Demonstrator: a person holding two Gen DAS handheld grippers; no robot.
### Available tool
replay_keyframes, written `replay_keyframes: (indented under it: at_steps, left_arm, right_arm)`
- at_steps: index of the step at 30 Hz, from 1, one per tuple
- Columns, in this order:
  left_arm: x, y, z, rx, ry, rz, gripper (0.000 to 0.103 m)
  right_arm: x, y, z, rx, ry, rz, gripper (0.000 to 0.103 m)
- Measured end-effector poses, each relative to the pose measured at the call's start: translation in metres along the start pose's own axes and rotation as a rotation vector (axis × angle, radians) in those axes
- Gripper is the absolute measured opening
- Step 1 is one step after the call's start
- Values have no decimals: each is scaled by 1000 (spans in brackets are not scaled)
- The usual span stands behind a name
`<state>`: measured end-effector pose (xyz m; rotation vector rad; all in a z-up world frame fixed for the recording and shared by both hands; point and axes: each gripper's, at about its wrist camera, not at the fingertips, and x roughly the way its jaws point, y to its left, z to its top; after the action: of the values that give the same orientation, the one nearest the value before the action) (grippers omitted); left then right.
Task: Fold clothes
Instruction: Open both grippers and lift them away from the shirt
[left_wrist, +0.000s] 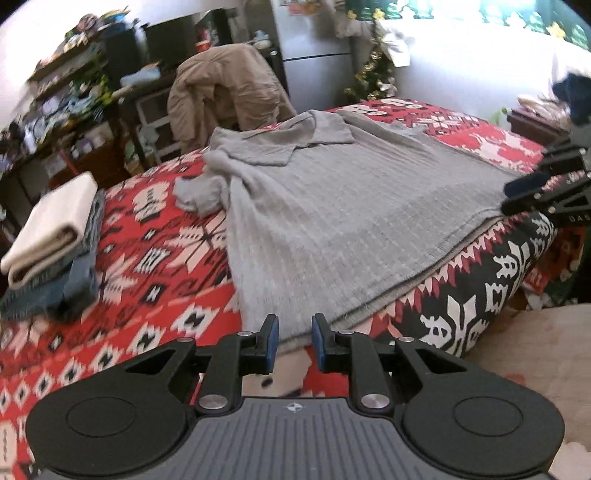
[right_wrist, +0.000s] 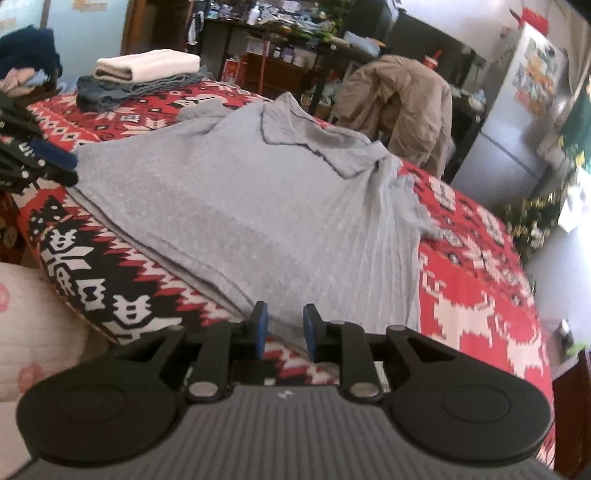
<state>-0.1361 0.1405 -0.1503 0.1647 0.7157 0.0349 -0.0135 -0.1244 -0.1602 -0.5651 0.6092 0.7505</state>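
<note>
A grey collared shirt (left_wrist: 325, 206) lies spread flat on the bed's red patterned blanket (left_wrist: 155, 251), collar at the far end, hem along the near edge. My left gripper (left_wrist: 294, 332) stands open just above the hem's left corner; the pads do not press the cloth. In the right wrist view the same shirt (right_wrist: 258, 206) fills the middle. My right gripper (right_wrist: 283, 328) is open over the hem's right corner, also without pressing it. Each gripper shows in the other's view: the right one (left_wrist: 517, 195) at the hem's far end, the left one (right_wrist: 70, 170) likewise.
A folded stack, a white towel on blue-grey garments (left_wrist: 51, 236) (right_wrist: 147, 70), sits on the bed left of the shirt. A tan jacket (left_wrist: 225, 88) hangs over a chair behind the bed. Cluttered shelves (left_wrist: 66, 92) and a fridge (left_wrist: 314, 40) stand beyond. The bed edge drops to a pale rug (left_wrist: 535, 362).
</note>
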Motion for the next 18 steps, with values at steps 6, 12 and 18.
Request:
replay_keyframes:
  at_steps: [6,12,18]
  left_arm:
    - [-15,13,6,-89,-56,16,34]
    - [0,47,10,-276,-26,-24,11]
    - [18,62,7,-406,48,-54,7]
  right_arm:
    - [-13,-15,-9,60,13,-17,34]
    - [-18,-22,-13,108,12,-37,36]
    - [-21,-22,-14,118,12,-45,37]
